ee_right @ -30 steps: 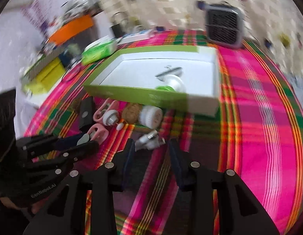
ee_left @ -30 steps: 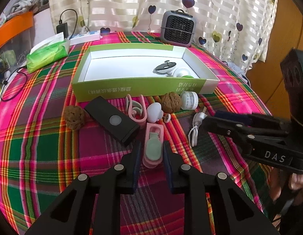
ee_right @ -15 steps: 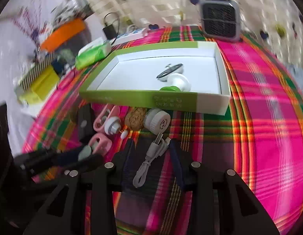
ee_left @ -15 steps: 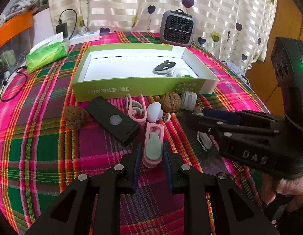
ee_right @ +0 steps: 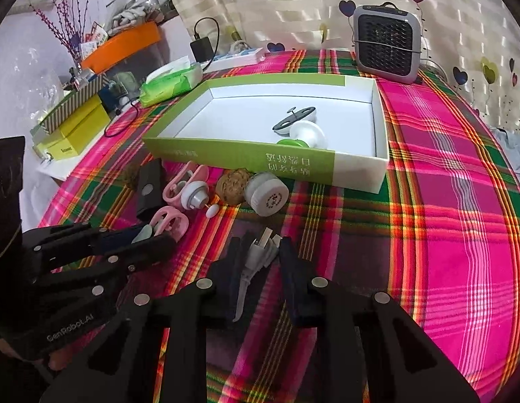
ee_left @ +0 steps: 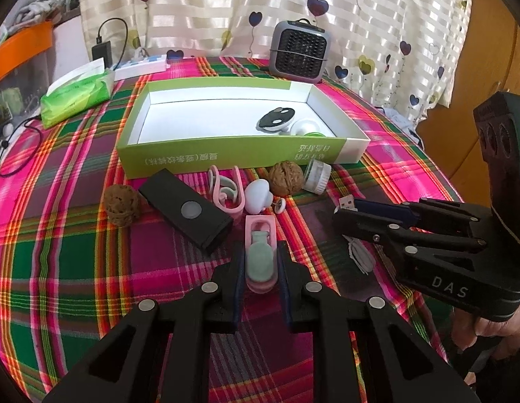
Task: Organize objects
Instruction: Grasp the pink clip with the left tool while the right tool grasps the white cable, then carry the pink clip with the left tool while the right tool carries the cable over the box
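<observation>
A green-and-white open box point(ee_left: 226, 159) point(ee_right: 327, 171) lies on the plaid table and holds a black-and-white gadget point(ee_left: 276, 119) and a white knob point(ee_right: 307, 134). In front of it lie a black remote point(ee_left: 186, 210), two walnuts point(ee_left: 120, 205) point(ee_left: 287, 174), a pink clip point(ee_left: 226, 191), a white cap point(ee_left: 258, 196) and a white jar point(ee_right: 266, 194). My left gripper point(ee_left: 260, 265) straddles a pink-and-green clip point(ee_left: 260, 255), fingers close on both sides. My right gripper point(ee_right: 258, 262) is open around a white USB cable point(ee_right: 256, 258).
A grey fan heater point(ee_left: 300, 52) stands behind the box. A green tissue pack point(ee_left: 77, 95), a power strip and a charger lie at the back left. Yellow and orange boxes point(ee_right: 75, 127) stand off the table's left side.
My right gripper has moved in and down over the white cable, which now lies between its fingers. My left gripper has stayed around the pink-and-green clip.
</observation>
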### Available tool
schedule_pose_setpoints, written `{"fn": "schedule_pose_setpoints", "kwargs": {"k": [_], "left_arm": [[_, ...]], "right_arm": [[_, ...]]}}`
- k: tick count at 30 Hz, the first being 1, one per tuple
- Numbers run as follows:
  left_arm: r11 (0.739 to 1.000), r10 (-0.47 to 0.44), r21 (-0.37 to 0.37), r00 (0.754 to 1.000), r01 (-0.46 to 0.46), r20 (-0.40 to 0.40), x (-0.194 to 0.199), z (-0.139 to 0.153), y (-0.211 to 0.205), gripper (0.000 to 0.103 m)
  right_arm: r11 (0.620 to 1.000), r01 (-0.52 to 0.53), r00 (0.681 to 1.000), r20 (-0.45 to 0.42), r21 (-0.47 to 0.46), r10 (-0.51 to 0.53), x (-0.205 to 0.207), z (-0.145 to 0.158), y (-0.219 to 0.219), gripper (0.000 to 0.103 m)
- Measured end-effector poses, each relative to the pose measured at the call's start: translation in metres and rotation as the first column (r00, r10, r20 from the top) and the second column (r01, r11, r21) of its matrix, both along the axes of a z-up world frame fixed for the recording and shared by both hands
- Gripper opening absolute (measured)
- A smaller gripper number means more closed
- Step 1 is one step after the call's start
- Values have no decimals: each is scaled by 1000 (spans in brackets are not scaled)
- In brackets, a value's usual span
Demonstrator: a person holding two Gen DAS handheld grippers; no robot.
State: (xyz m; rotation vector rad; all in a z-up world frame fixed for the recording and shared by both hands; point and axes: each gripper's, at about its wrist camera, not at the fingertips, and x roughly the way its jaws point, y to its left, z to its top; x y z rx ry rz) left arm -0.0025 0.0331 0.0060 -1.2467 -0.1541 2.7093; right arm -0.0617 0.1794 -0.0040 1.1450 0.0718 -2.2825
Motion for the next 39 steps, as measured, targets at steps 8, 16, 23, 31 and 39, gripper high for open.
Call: {"fn": "schedule_pose_setpoints", "kwargs": {"k": [8, 16, 23, 31, 39], "left_arm": [[1000, -11, 3, 1000, 11, -19, 6, 7, 6, 16], [1000, -6, -3, 998, 6, -57, 8, 21, 7, 16], [1000, 0, -6, 996, -1, -85, 5, 31, 4, 16], [1000, 1, -11, 995, -3, -102, -1, 37, 3, 16], [1000, 4, -14, 993, -5, -117, -9, 42, 0, 16]], "right_arm": [[999, 5, 999, -32, -38, -6, 6, 12, 9, 23], [998, -10, 997, -71, -54, 7, 13, 24, 11, 23], [998, -24, 995, -98, -62, 18, 16, 32, 10, 23], [997, -36, 993, -111, -64, 28, 14, 36, 9, 23], [997, -42, 992, -120, -63, 34, 8, 40, 5, 23]]}}
